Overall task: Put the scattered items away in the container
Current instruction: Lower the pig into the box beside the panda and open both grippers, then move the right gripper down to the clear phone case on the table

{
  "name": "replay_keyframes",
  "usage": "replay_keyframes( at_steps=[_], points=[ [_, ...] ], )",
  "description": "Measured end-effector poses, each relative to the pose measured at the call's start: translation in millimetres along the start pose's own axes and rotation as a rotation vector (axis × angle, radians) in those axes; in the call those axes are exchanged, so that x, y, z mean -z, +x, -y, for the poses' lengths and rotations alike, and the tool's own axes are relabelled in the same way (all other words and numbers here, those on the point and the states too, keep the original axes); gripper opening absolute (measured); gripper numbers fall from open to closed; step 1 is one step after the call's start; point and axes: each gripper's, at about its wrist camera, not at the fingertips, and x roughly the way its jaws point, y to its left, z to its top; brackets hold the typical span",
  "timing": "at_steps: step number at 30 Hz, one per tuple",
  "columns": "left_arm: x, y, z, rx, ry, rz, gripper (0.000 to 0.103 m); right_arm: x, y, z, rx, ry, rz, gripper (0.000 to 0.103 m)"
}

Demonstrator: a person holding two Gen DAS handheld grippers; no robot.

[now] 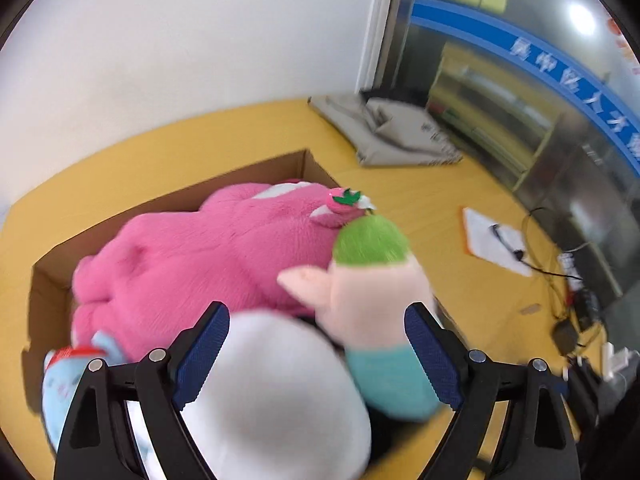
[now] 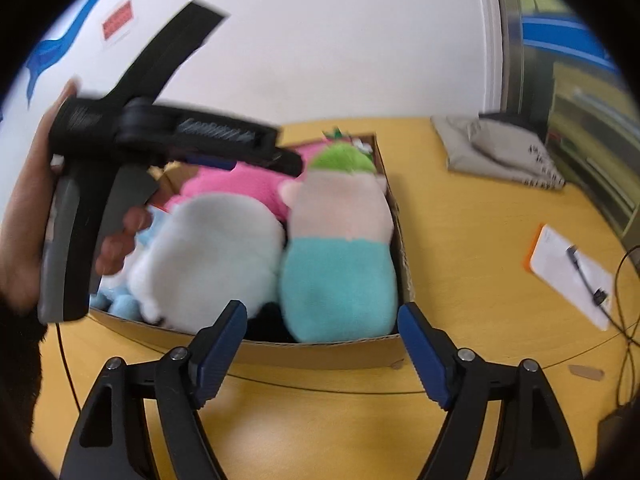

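A cardboard box (image 2: 320,354) on the yellow table holds several plush toys. A large pink plush (image 1: 208,248) fills the far part. A white plush (image 1: 276,392) and a green-haired doll in a teal body (image 1: 372,280) lie at the near end, also seen in the right wrist view as the white plush (image 2: 208,248) and the doll (image 2: 340,248). My left gripper (image 1: 316,356) is open just above the white plush and holds nothing. My right gripper (image 2: 322,350) is open and empty over the box's near wall. The left gripper's body (image 2: 160,132) hangs over the box.
A light blue plush (image 1: 60,396) lies at the box's left end. A grey folded bag (image 1: 396,132) sits at the table's back. A white pad with an orange edge and a pen (image 2: 572,276) lies to the right, with black cables (image 2: 628,320) beside it.
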Motion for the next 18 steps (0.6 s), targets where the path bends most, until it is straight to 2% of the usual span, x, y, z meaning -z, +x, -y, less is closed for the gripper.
replay_keyframes(
  at_steps=[5,10,16,18],
  points=[
    [59.2,-75.6,-18.9,-0.032,-0.050,0.089,0.100,4.5,-30.7,-19.2,0.065,-0.019,0.028,0.079],
    [119.0,-129.6,-30.6,-0.051,-0.136,0.145,0.101,10.5,-40.4,-25.4,0.129,-0.029,0.045,0.079],
    [160.2,-148.4,-23.9,-0.077,-0.158,0.151,0.101,20.9,-57.7,-43.9,0.147,-0.041,0.057,0.079],
    [170.5,-151.1,-21.0,-0.059,-0.169,0.148,0.101,23.5,-63.6,-48.9,0.149,-0.055,0.057,0.079]
  ],
)
